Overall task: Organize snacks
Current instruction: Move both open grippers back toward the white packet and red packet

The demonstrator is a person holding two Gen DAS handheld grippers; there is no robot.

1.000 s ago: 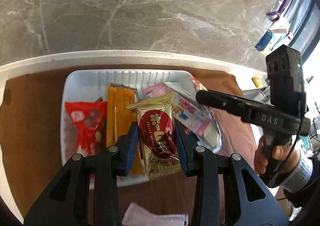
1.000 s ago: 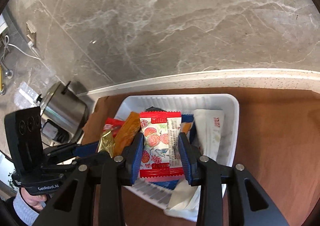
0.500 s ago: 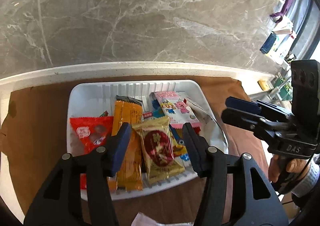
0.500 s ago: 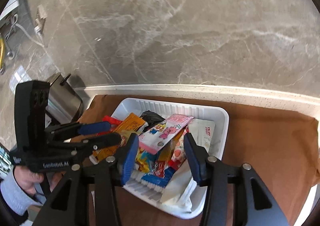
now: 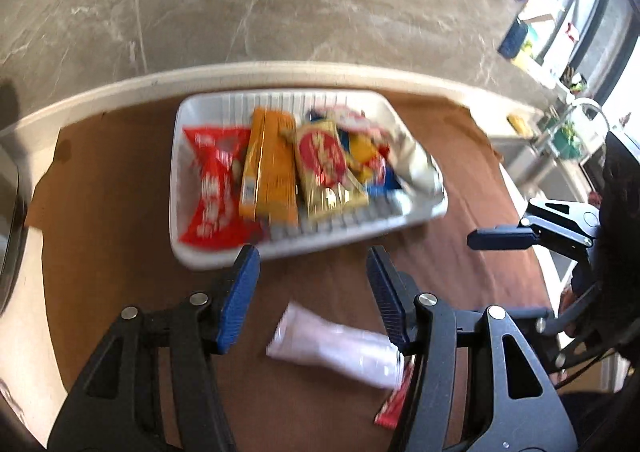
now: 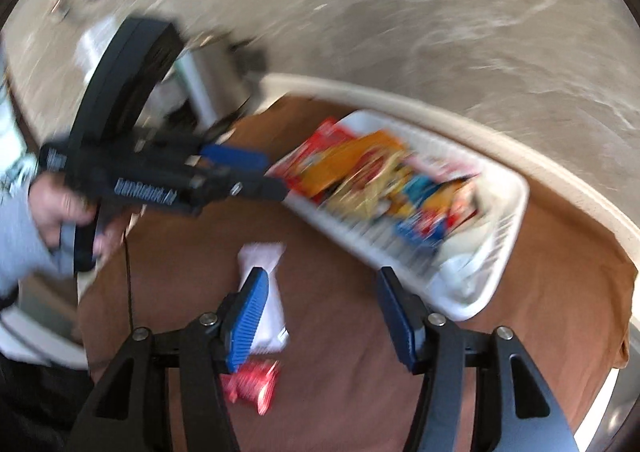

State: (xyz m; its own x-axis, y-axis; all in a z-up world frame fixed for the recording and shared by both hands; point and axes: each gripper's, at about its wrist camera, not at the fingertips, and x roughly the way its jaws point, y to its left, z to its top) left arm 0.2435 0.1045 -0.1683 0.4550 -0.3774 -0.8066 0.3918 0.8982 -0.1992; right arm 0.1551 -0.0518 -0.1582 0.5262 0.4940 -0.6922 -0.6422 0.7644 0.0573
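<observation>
A white tray (image 5: pixel 176 188) on the brown mat holds several snack packets: a red one (image 5: pixel 212 188), an orange one (image 5: pixel 268 168), a gold-and-red one (image 5: pixel 324 164). The tray also shows in the right wrist view (image 6: pixel 508 252). My left gripper (image 5: pixel 312 292) is open and empty, held back from the tray's near edge. My right gripper (image 6: pixel 320 316) is open and empty, also short of the tray. A white packet (image 5: pixel 336 348) and a small red packet (image 5: pixel 396 400) lie loose on the mat; the right wrist view shows both, white (image 6: pixel 264 268) and red (image 6: pixel 252 384). Both views are motion-blurred.
The brown mat (image 5: pixel 112 260) covers a counter with a pale raised edge (image 5: pixel 120 88) below a marble wall. A metal pot (image 6: pixel 212 84) stands past the mat's left end. The left gripper (image 6: pixel 240 176) shows in the right wrist view, the right gripper (image 5: pixel 508 240) in the left one.
Both grippers have let go of their packets, opened wide and pulled back from the tray. The gold-and-red packet and the pink packet now lie in the tray.
</observation>
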